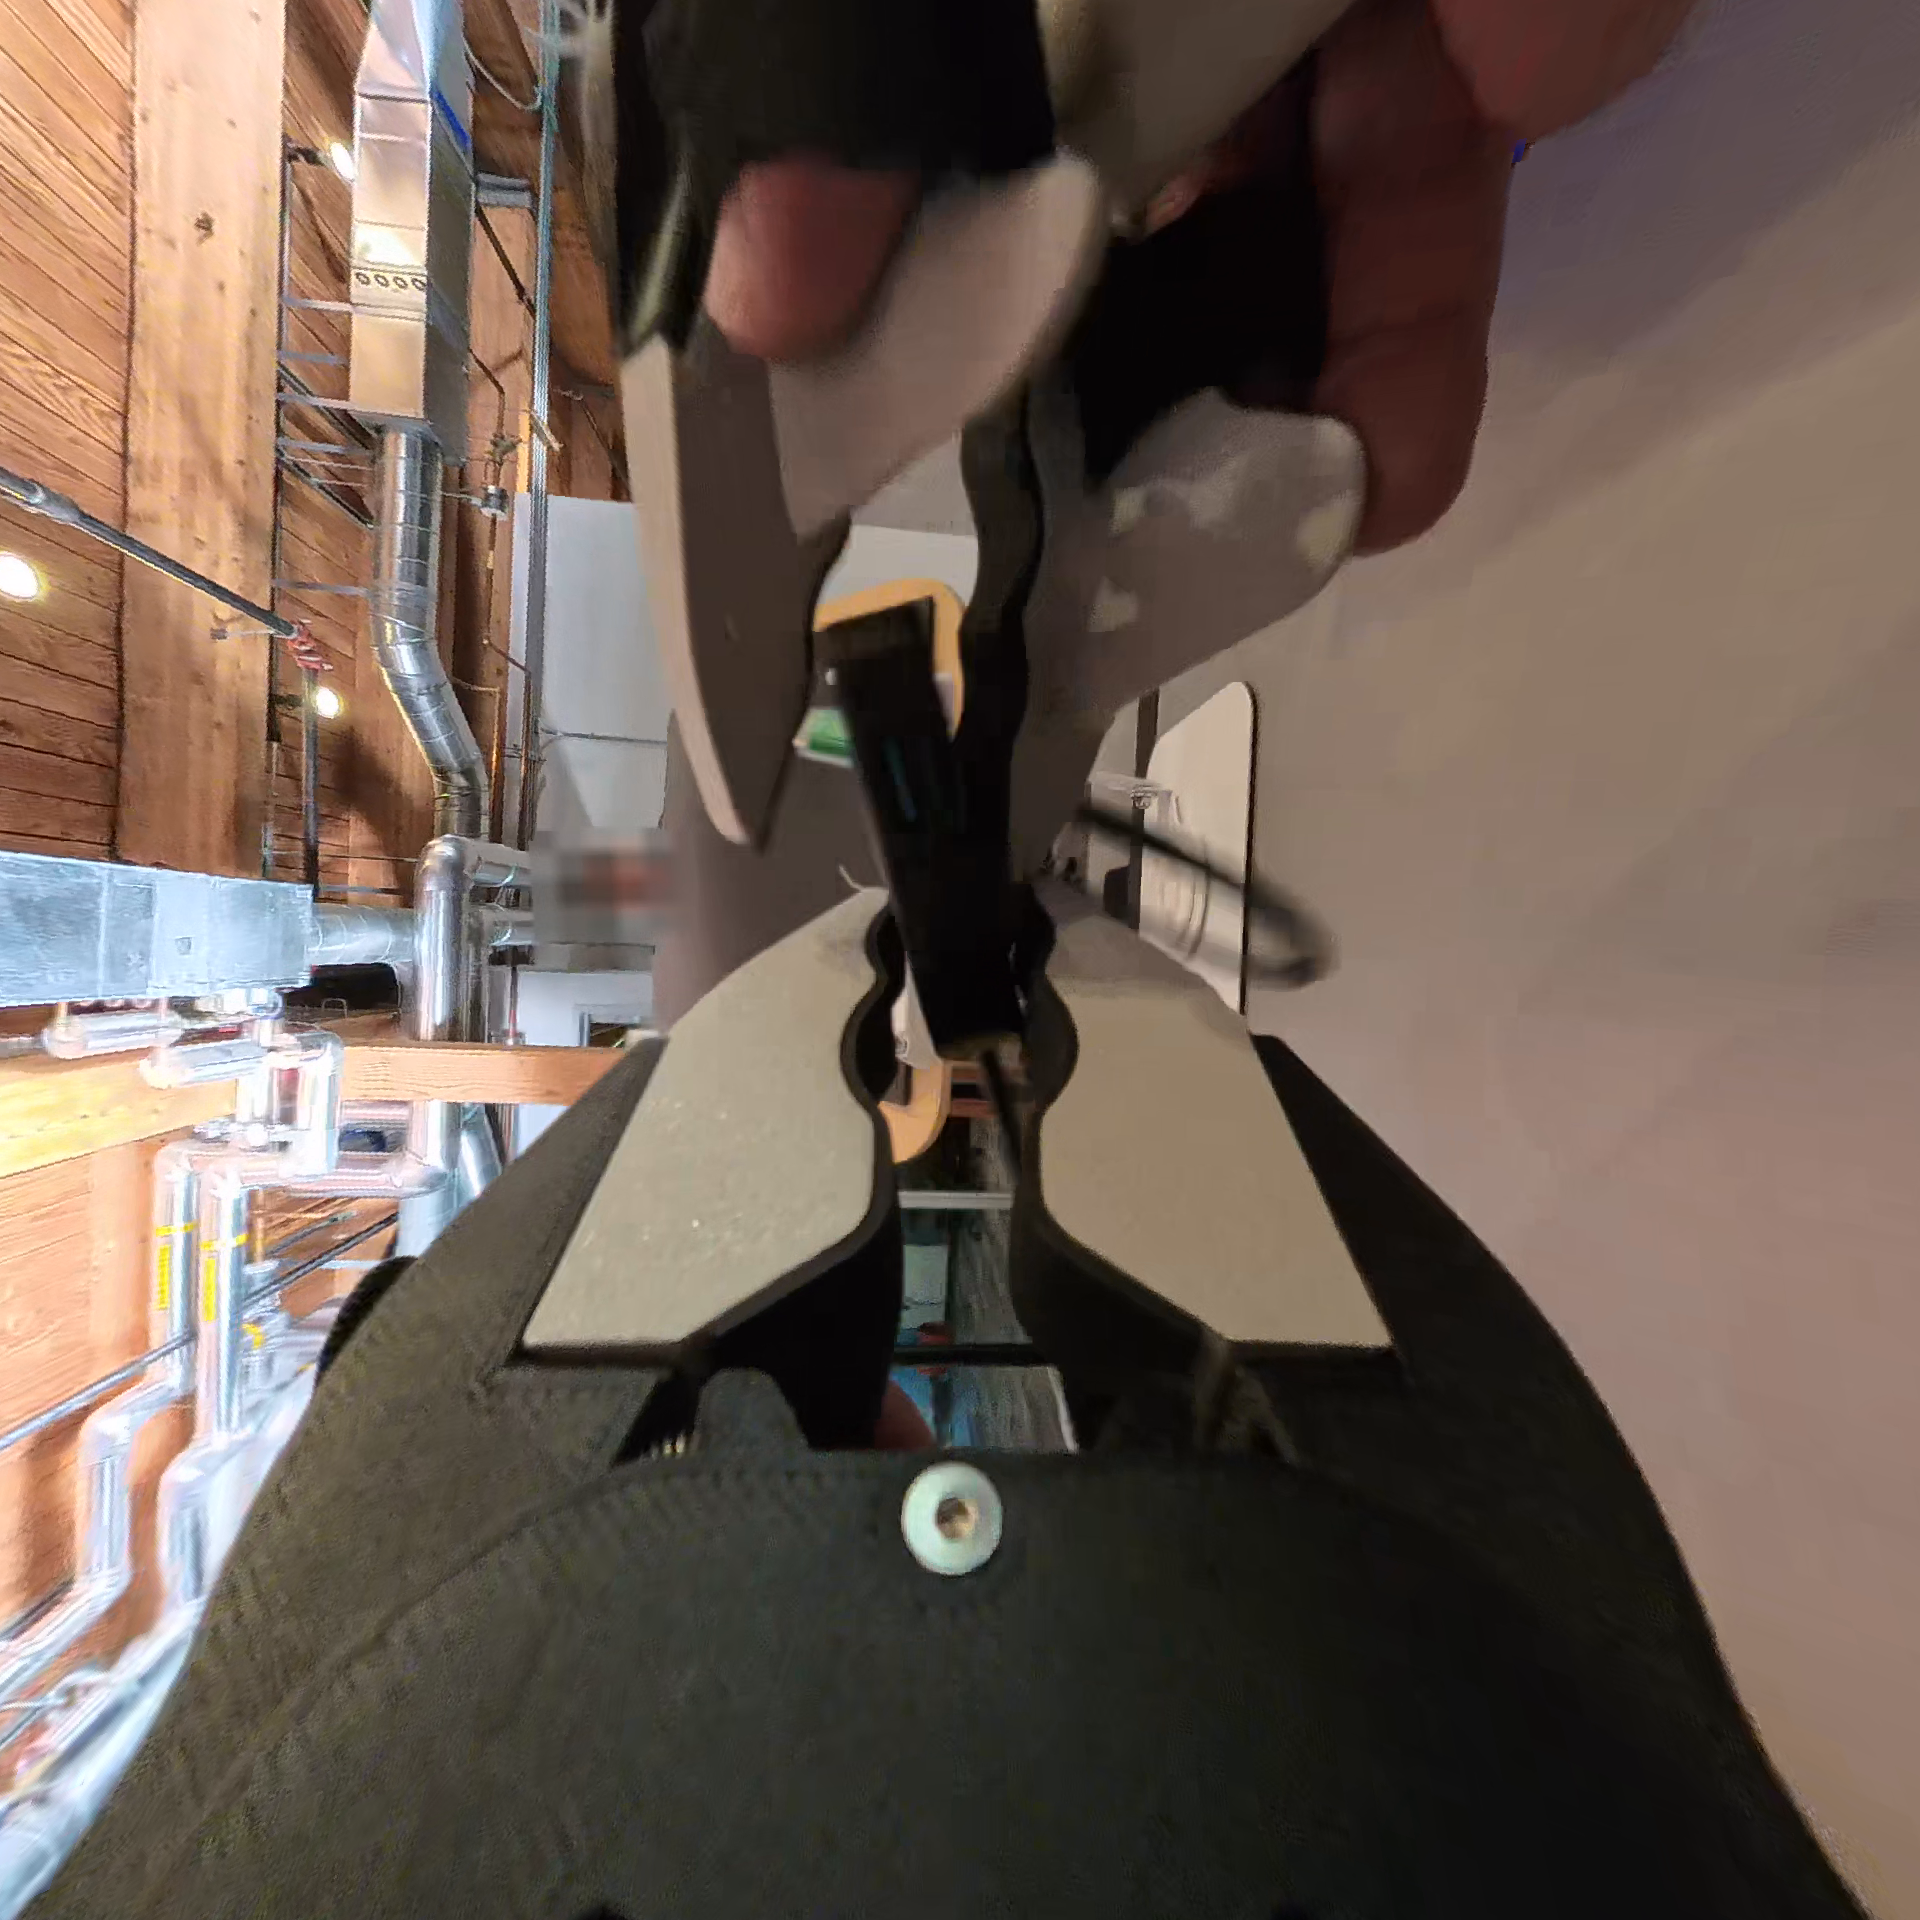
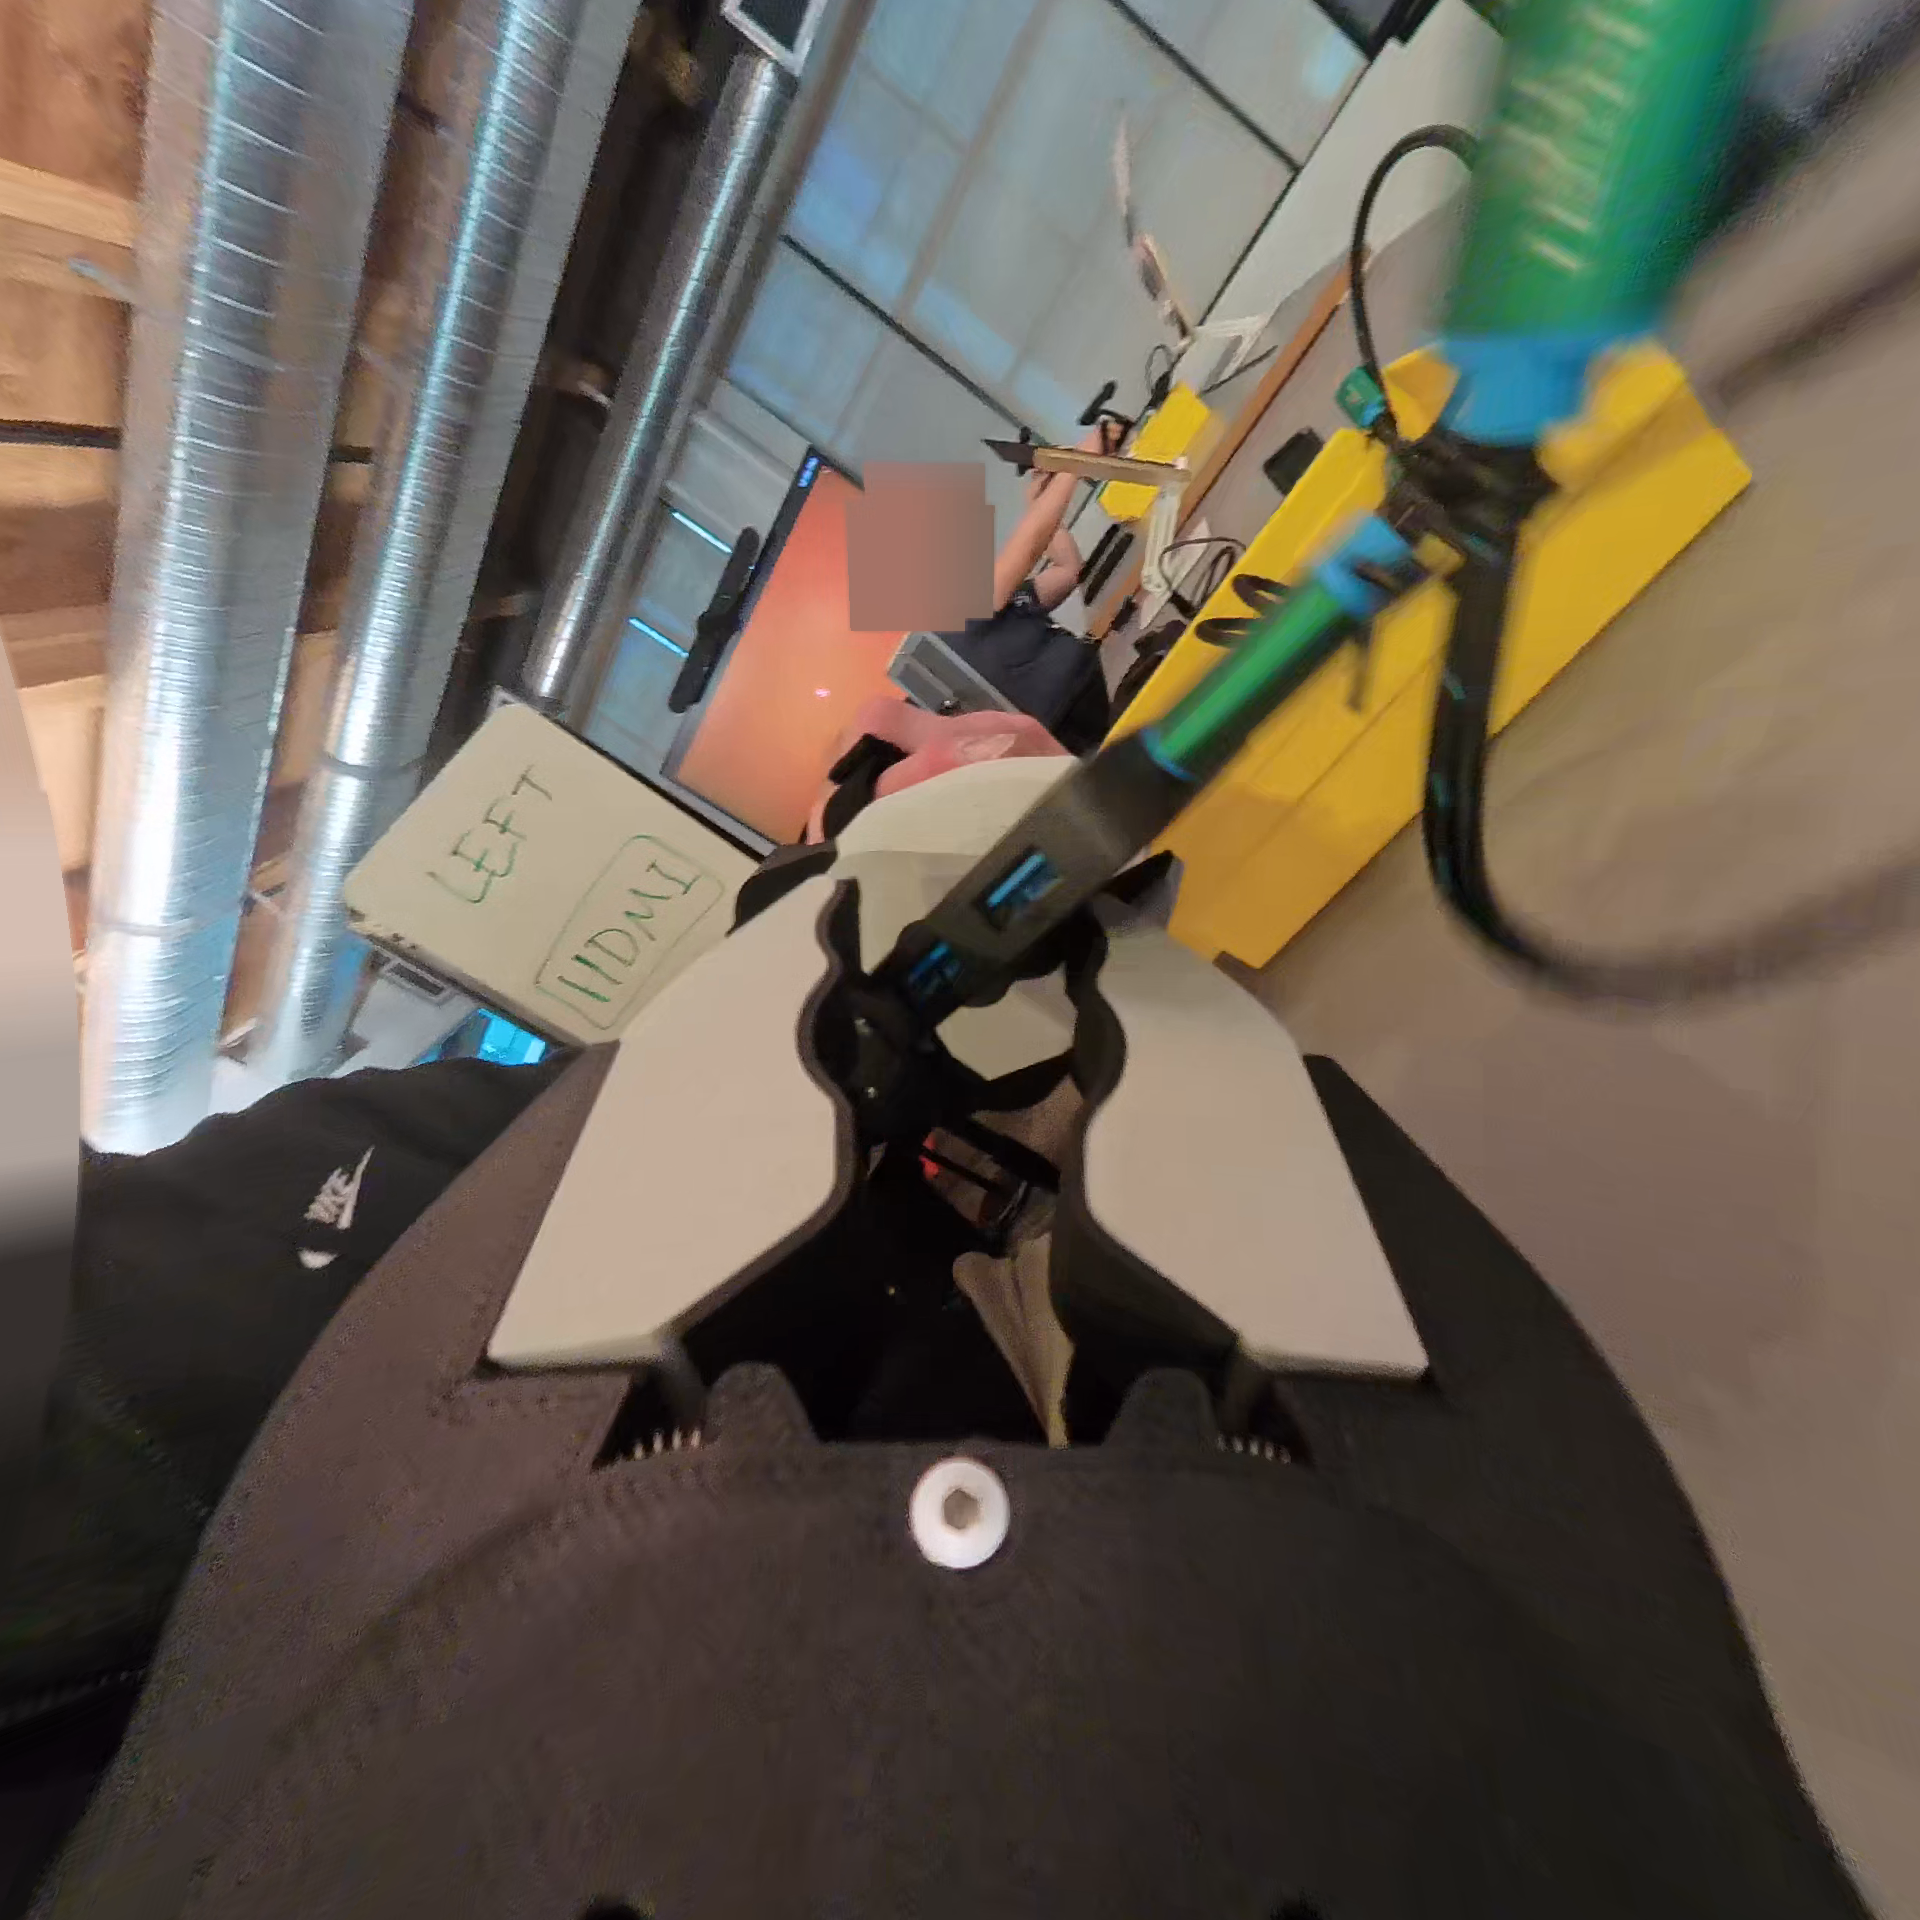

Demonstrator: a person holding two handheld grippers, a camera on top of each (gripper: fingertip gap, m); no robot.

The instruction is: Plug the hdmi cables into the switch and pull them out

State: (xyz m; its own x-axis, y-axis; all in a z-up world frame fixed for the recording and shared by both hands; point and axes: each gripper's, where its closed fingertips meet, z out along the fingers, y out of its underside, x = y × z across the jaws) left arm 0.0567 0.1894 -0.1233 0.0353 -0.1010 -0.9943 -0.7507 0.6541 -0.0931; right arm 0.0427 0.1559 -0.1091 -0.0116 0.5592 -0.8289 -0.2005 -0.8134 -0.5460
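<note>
A black HDMI connector body (image 2: 1023, 883) with blue marks runs into a green cable (image 2: 1247, 665) with blue collars. My right gripper (image 2: 951, 997) is shut on its near end. My left gripper (image 1: 961, 977) is shut on the same black body (image 1: 920, 790) from the opposite side, and its white fingers (image 2: 966, 800) show behind the body in the right wrist view. In the left wrist view the right gripper's fingers (image 1: 727, 675) and a hand reach in from above. Both are held up off the table. I cannot tell where the plug ends and the switch begins.
A grey table (image 2: 1610, 1091) carries yellow bins (image 2: 1455, 675) and a loop of black cable (image 2: 1455, 831). A second thick green cable (image 2: 1558, 208) hangs close to the camera. A white board (image 2: 540, 873) and a person stand behind. Metal ducts (image 1: 416, 623) run overhead. My two grippers' fingertips are within a few centimetres of each other.
</note>
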